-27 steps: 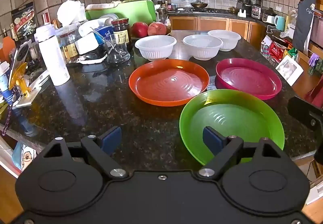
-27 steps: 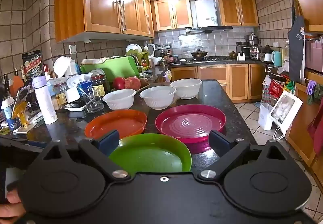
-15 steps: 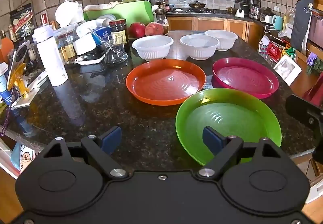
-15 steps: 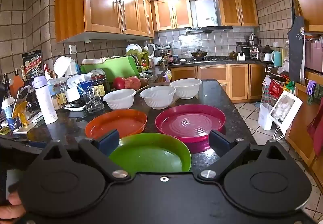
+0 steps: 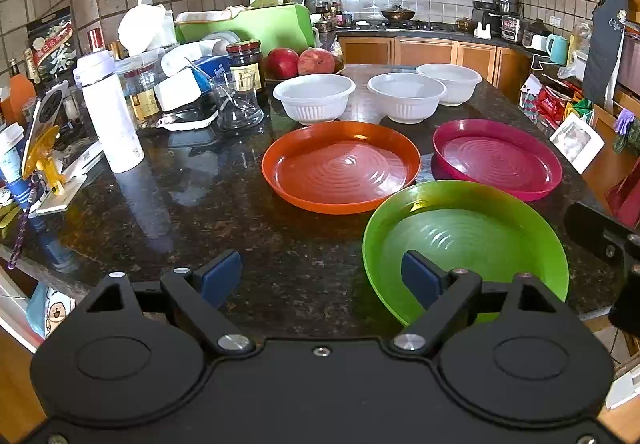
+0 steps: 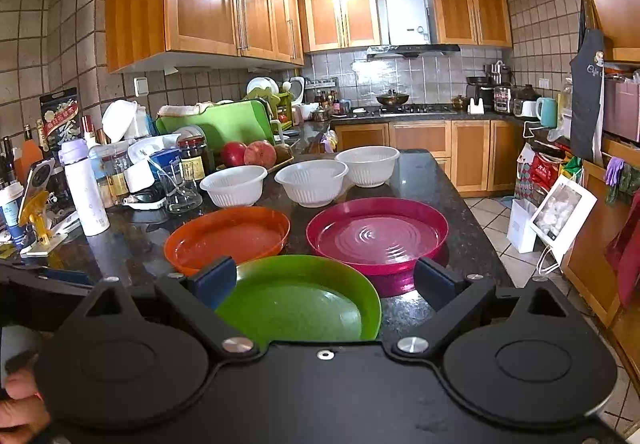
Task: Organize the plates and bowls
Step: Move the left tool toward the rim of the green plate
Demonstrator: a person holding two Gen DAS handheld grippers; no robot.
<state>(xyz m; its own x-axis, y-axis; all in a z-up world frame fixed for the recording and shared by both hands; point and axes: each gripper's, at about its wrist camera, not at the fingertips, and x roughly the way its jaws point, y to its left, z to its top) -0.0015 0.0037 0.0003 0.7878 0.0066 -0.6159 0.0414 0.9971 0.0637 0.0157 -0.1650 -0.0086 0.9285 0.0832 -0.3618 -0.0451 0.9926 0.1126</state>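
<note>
Hovering over the dark bench (image 5: 200, 204), both grippers spread wide and holding nothing.

Left gripper (image 5: 322, 276) hangs above the near edge, its right finger over the green plate (image 5: 464, 240); right gripper (image 6: 324, 282) frames that same plate (image 6: 304, 300) from the other side. An orange plate (image 5: 340, 168) and a red plate (image 5: 498, 160) lie side by side just behind the green one. Three white bowls (image 5: 406, 96) stand in a row behind the plates. A white bottle (image 5: 110, 112) stands at the left among jars.
</note>
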